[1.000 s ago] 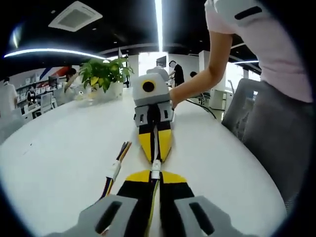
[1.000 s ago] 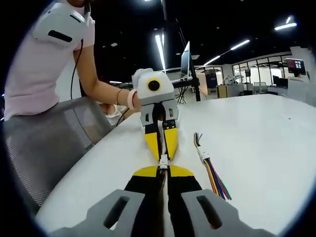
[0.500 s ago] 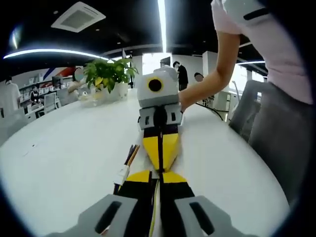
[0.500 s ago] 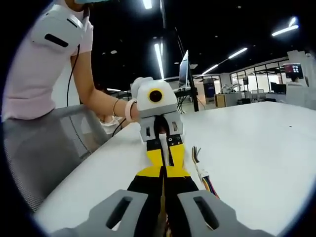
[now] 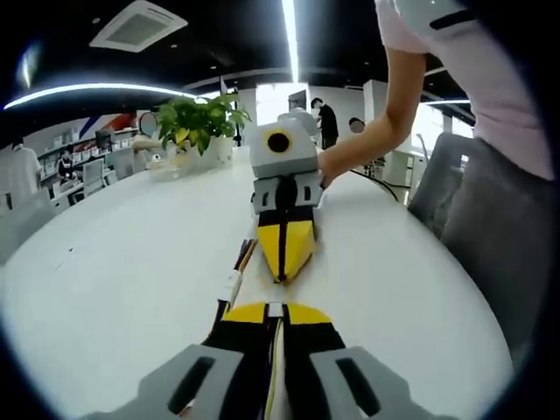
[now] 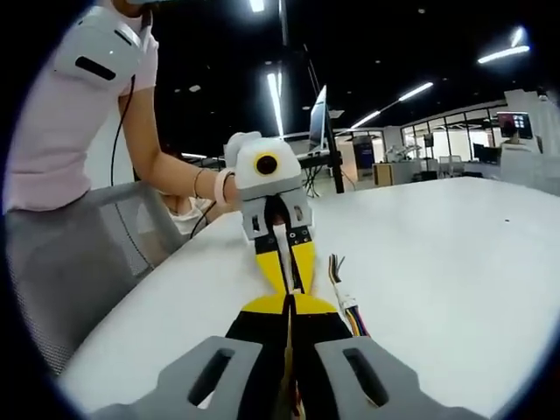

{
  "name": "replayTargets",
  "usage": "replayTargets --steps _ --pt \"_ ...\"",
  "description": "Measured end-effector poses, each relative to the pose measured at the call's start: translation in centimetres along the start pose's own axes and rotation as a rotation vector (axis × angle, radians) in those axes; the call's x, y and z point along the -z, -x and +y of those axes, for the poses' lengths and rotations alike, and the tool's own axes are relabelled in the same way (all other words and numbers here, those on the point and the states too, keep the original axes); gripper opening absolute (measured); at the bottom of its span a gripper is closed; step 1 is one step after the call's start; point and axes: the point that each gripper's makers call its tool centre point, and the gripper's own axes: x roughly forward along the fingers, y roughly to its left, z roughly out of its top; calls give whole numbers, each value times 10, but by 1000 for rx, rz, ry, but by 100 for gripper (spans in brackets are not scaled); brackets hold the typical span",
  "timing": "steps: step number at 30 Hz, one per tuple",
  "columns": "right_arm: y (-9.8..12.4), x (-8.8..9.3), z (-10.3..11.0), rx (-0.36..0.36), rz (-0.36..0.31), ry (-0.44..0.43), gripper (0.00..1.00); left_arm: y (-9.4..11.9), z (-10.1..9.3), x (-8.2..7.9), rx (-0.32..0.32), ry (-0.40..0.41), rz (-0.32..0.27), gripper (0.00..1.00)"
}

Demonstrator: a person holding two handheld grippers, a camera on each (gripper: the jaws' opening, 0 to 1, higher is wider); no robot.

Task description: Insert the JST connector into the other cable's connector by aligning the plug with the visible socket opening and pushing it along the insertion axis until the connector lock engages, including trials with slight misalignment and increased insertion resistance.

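JST connector (image 5: pixel 276 309) in closed left tongs (image 5: pixel 276 308), right tongs (image 5: pixel 283 273) clamped opposite, over white table (image 5: pixel 114 271), office ceiling lights (image 5: pixel 287 26).

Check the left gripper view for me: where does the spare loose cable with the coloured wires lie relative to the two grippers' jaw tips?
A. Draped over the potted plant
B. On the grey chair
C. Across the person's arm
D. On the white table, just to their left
D: in the left gripper view the spare cable lies flat on the white table, just left of where the left gripper faces the right gripper.
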Motion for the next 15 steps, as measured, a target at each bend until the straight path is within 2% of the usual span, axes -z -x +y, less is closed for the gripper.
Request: replayTargets --steps 15 --pt "3 7 -9 27 25 -4 0 8 -2 1 4 8 19 0"
